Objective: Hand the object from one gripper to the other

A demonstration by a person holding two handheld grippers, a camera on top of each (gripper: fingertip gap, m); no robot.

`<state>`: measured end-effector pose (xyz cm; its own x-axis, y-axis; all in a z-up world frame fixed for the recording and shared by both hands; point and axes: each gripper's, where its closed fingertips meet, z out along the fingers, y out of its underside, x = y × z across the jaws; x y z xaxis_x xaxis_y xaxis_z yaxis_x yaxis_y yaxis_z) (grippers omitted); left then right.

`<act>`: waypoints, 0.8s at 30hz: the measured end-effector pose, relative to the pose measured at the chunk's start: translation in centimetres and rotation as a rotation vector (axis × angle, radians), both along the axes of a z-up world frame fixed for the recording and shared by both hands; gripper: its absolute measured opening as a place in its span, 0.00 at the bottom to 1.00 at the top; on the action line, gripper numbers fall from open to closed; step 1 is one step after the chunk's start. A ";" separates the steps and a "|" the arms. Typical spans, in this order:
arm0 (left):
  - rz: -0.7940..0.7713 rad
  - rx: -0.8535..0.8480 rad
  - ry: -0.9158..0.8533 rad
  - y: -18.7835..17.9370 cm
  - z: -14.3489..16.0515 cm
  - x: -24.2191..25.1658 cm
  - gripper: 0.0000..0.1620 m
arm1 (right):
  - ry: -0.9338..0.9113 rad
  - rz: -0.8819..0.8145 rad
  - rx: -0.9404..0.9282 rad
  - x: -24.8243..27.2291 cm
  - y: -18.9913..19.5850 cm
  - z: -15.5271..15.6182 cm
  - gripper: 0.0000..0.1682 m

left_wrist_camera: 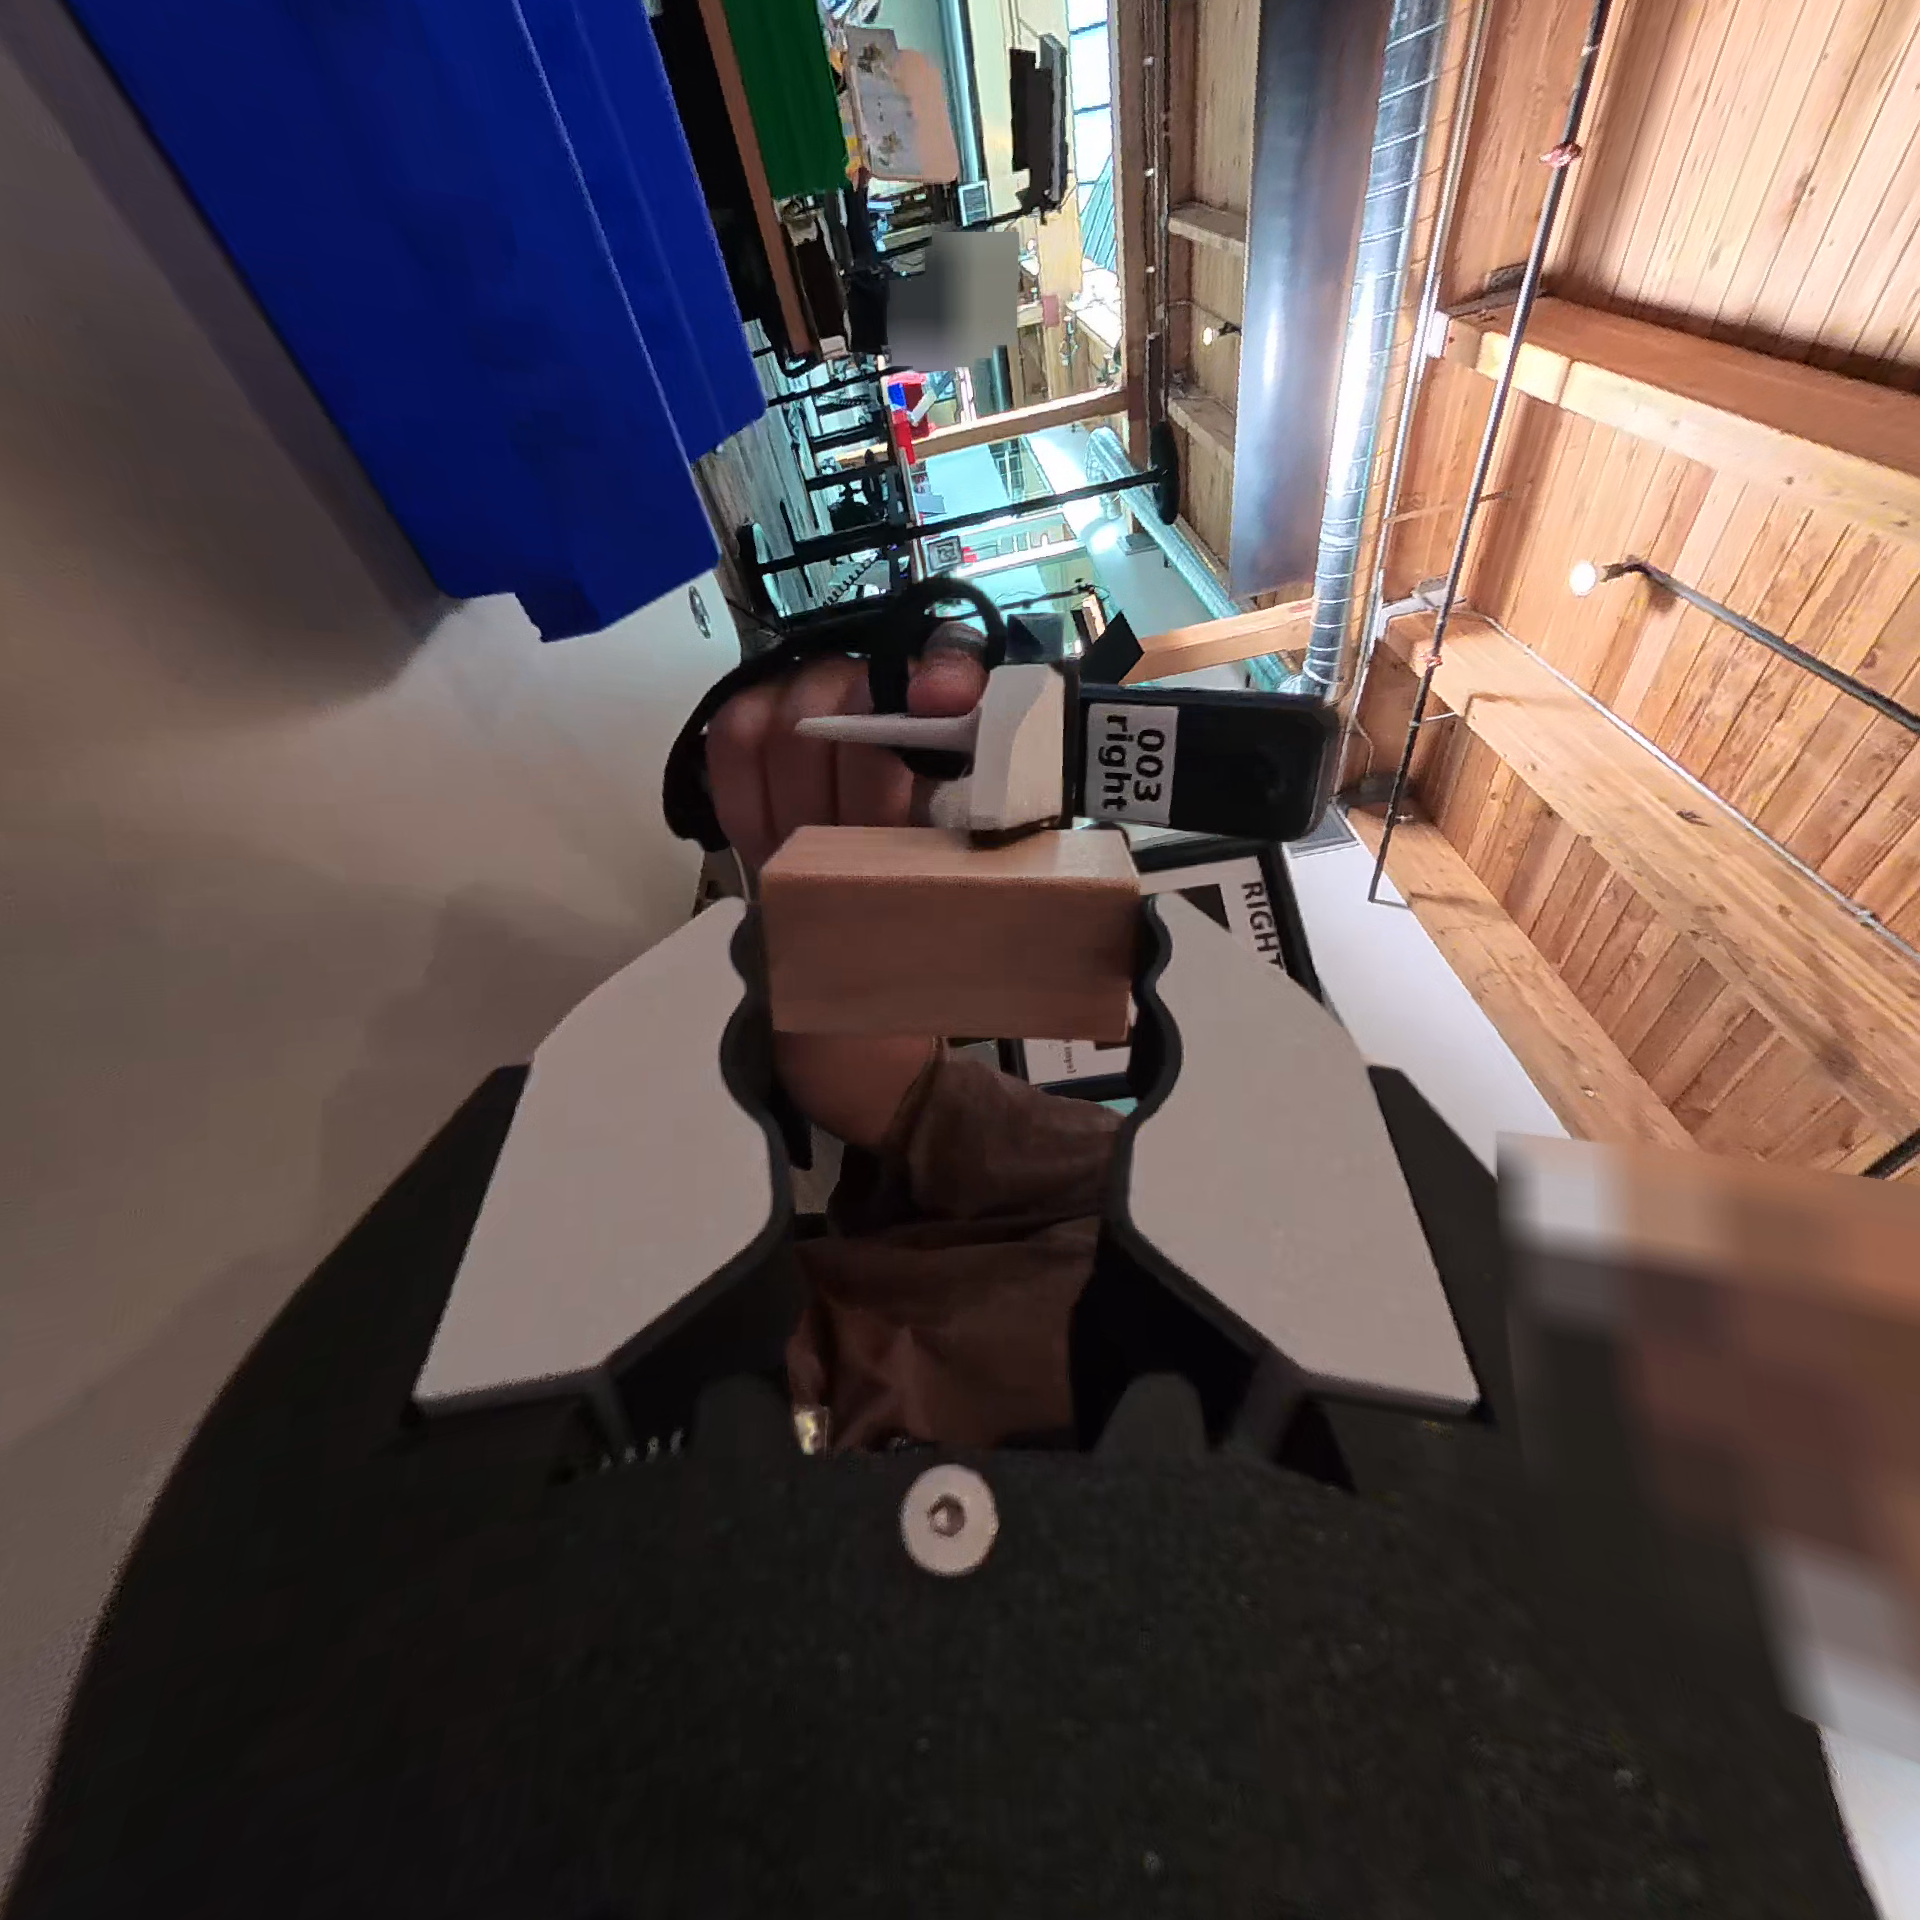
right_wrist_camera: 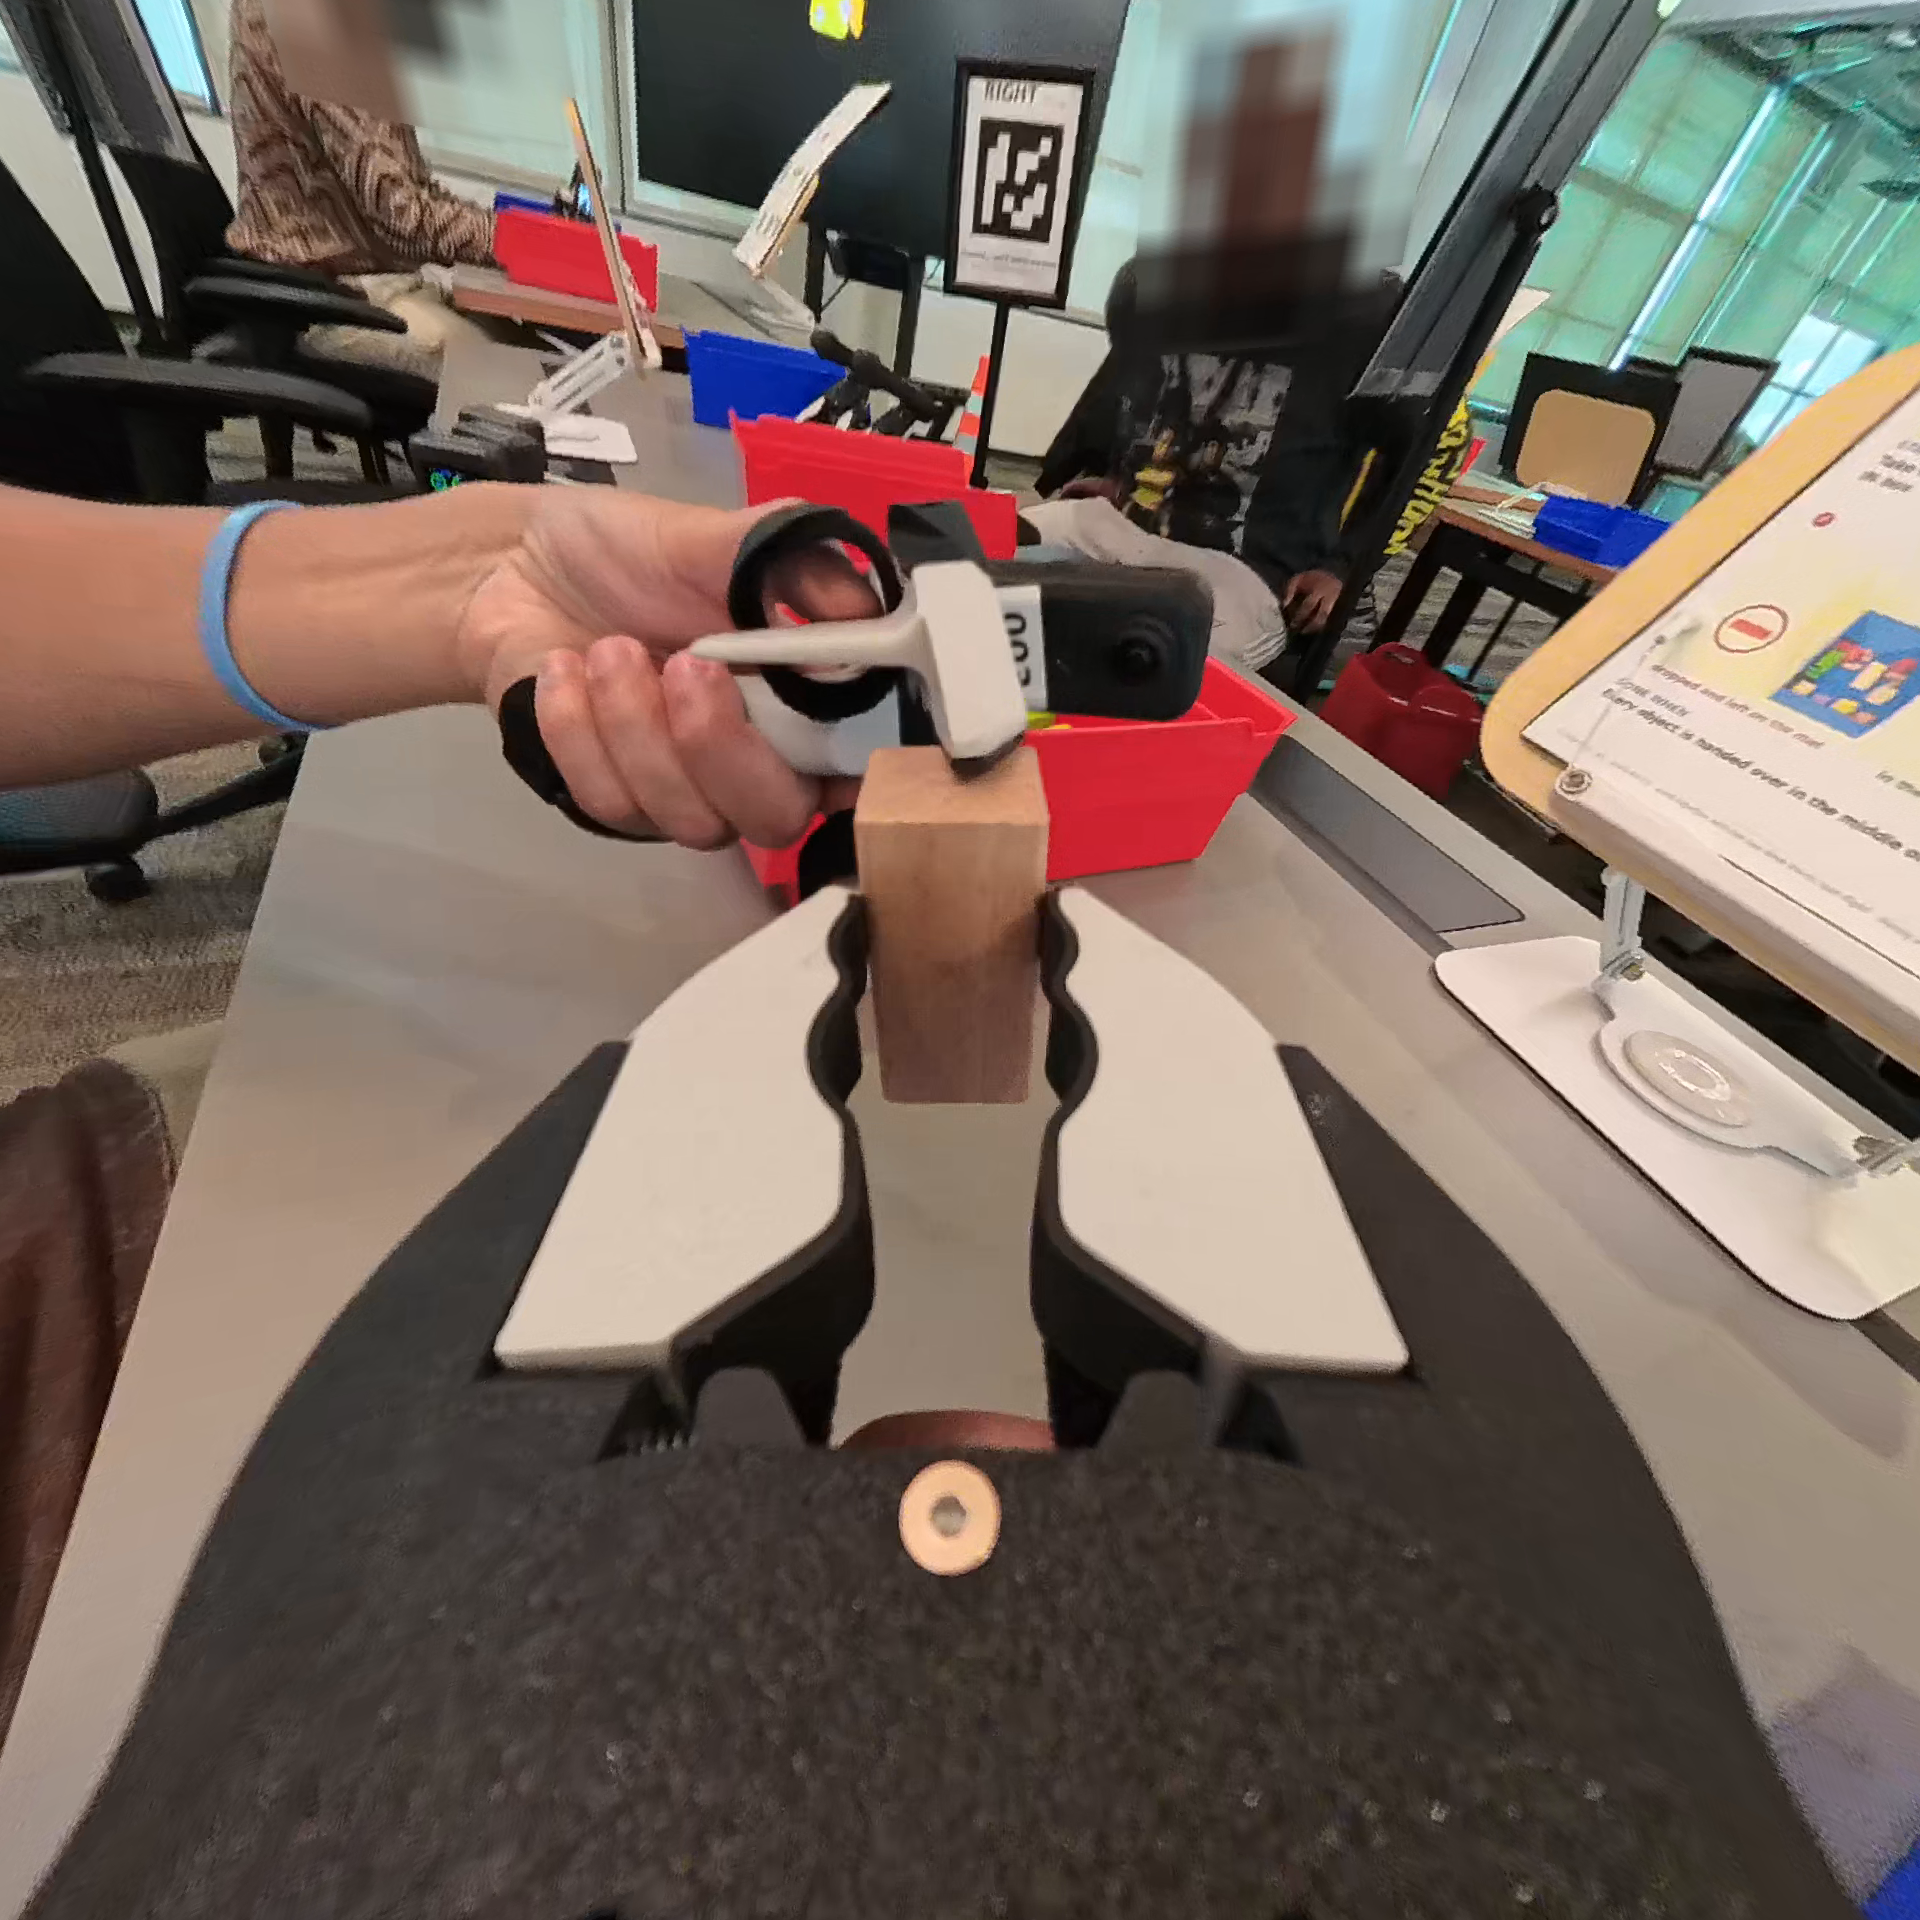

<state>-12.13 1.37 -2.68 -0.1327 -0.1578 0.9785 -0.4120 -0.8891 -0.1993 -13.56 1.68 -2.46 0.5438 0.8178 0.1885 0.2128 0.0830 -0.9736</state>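
I hold one wooden block point(right_wrist_camera: 954, 940), centre frame, clamped between the two wavy pads of my right gripper point(right_wrist_camera: 951, 971). My left gripper point(left_wrist_camera: 948, 961) grips the same block across its ends. Behind, I count three red bins point(right_wrist_camera: 1143, 790) and two blue bins point(right_wrist_camera: 753, 376) on the grey table point(right_wrist_camera: 436, 997).

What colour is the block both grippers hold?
Light brown wood block, clearest in the right wrist view.

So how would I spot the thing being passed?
Look above the long grey table, just in front of the red plastic bin. The plain brown rectangular wooden block stands upright in the right gripper, the only thing being held.
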 end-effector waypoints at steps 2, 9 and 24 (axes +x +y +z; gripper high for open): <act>0.000 -0.014 -0.022 -0.4 0.1 0.5 0.41 | 0.027 0.009 -0.015 0.5 -0.3 0.1 0.19; 0.187 0.295 -0.015 -3.9 -1.0 -3.2 0.46 | 0.108 -0.007 -0.065 4.1 -1.3 2.9 0.19; 0.521 0.887 0.481 -8.5 -12.5 -13.3 0.38 | -0.034 -0.866 -0.603 26.7 8.7 4.4 0.19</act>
